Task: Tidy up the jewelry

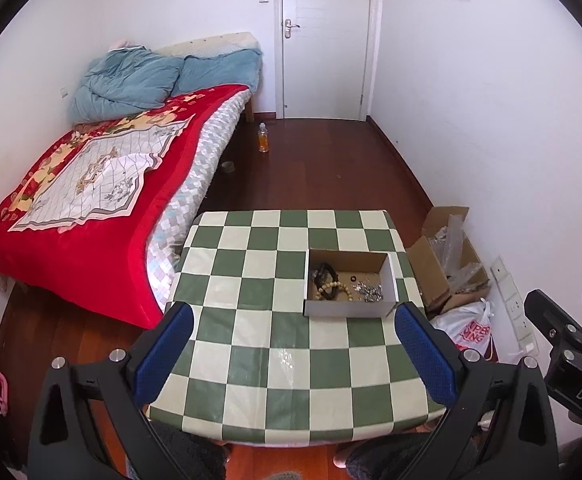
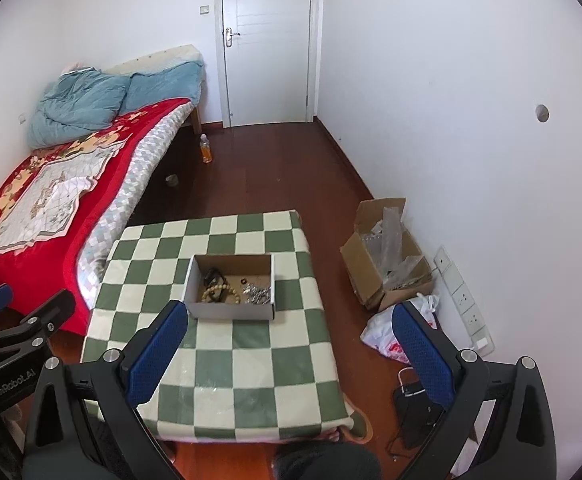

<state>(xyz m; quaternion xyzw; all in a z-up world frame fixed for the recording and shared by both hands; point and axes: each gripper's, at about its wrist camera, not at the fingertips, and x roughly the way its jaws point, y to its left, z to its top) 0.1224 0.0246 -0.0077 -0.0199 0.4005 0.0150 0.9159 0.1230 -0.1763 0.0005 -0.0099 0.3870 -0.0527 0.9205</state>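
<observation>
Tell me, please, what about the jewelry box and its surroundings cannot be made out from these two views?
- Silver pile in the cardboard box: too small in both views to tell separate pieces.
- Dark items beside the bead bracelet: too small and dark to identify.
- Box floor by its near wall: hidden by that wall, both views.
- Table legs: covered by the checkered cloth.
- Floor carton contents: blurred plastic wrap only.

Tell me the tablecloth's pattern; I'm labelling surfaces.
Green-and-cream checkerboard tablecloth, a glossy sheen near the front edge; clearest in the left wrist view.
</observation>
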